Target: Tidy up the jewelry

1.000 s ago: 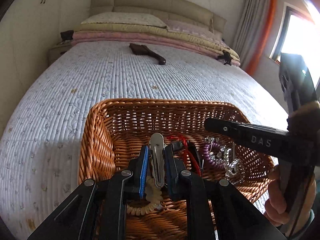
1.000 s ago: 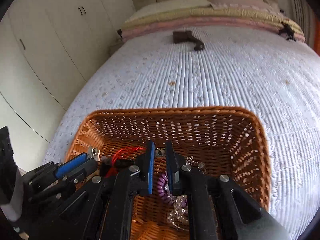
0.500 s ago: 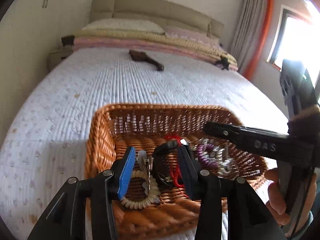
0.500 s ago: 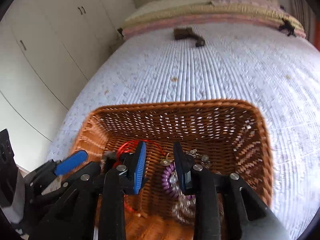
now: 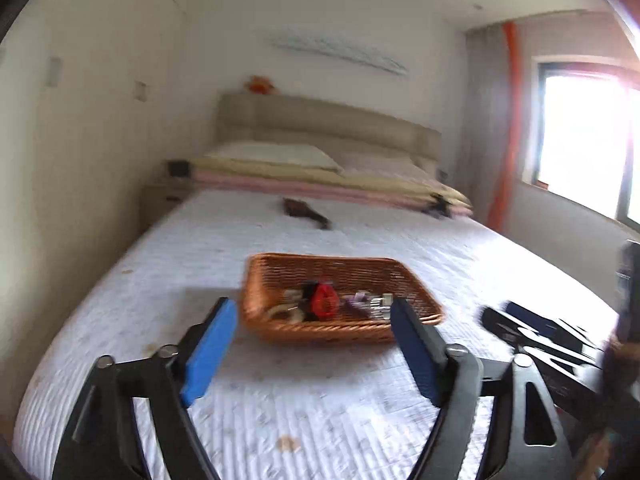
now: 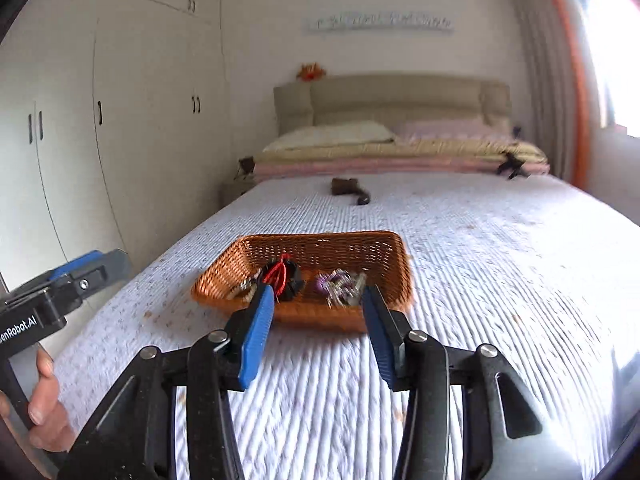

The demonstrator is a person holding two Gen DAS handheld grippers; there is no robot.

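One wicker basket (image 5: 340,322) on the bed (image 5: 360,412), jewelry pile (image 6: 304,280) inside. Left gripper (image 5: 312,308) and right gripper (image 6: 318,292) both empty, jaws opening, short of the basket. Only the right view shows the wardrobe (image 6: 120,128) and left hand (image 6: 44,412); only the left view shows the window (image 5: 584,140).

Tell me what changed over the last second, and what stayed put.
Both grippers let go and pulled back from the basket: the left gripper released the silver hair clip, the right gripper the purple coil. Both sets of fingers are opening, with nothing between them. The basket stayed on the bed, jewelry inside.
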